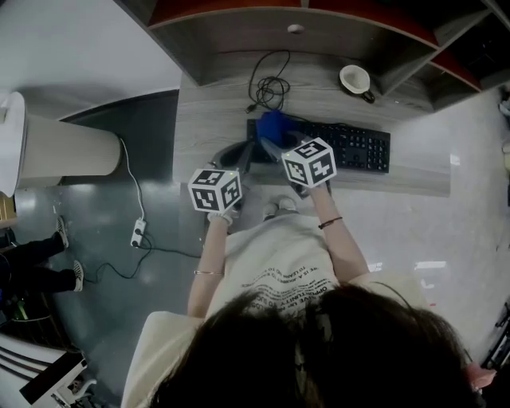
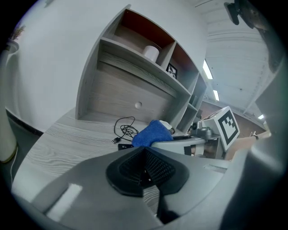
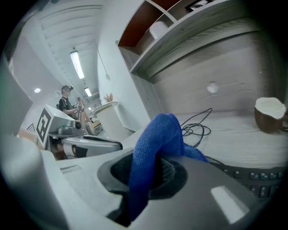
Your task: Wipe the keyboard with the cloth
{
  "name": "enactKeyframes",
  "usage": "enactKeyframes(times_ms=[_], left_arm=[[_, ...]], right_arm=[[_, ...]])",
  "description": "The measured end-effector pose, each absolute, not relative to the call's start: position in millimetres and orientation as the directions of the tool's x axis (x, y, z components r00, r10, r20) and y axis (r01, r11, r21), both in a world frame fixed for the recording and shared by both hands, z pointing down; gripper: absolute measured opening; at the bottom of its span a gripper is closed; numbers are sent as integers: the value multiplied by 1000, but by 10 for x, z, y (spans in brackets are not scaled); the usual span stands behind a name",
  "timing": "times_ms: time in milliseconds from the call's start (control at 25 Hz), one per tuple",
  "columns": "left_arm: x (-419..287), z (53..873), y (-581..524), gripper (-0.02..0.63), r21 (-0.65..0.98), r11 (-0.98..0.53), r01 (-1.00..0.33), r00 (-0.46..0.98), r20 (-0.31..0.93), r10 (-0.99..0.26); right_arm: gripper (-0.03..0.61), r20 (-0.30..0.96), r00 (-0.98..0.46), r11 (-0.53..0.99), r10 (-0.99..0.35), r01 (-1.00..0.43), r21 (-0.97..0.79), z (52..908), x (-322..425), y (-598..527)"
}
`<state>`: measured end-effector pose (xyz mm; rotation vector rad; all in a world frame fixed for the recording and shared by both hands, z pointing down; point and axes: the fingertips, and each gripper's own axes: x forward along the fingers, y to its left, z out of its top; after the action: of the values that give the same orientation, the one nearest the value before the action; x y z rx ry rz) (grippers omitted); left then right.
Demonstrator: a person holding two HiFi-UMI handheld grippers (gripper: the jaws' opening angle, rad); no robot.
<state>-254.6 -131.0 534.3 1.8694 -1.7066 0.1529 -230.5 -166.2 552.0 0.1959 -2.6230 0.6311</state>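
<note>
A black keyboard (image 1: 351,147) lies on the grey wooden desk (image 1: 207,111). My right gripper (image 1: 275,143) is shut on a blue cloth (image 1: 275,127) and holds it over the keyboard's left end. In the right gripper view the blue cloth (image 3: 155,148) bulges up between the jaws, with keyboard keys (image 3: 261,179) at lower right. My left gripper (image 1: 239,163) hangs at the desk's front edge, left of the right one, its jaws shut with nothing between them. The left gripper view shows the blue cloth (image 2: 152,133) ahead, beside the right gripper.
A coiled black cable (image 1: 269,88) lies behind the keyboard's left end. A white cup (image 1: 355,80) stands at the back right under the shelf (image 1: 295,16). A power strip (image 1: 138,233) and cord lie on the floor at left, near a white pillar (image 1: 60,147).
</note>
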Motion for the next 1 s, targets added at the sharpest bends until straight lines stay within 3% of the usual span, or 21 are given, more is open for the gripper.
enactKeyframes(times_ms=[1000], left_arm=[[-2829,5345,-940,2,342,135,-930,47,475,-879]], right_arm=[[58,430,-899,891,80,-129,-436,5497,-2679,-1383]])
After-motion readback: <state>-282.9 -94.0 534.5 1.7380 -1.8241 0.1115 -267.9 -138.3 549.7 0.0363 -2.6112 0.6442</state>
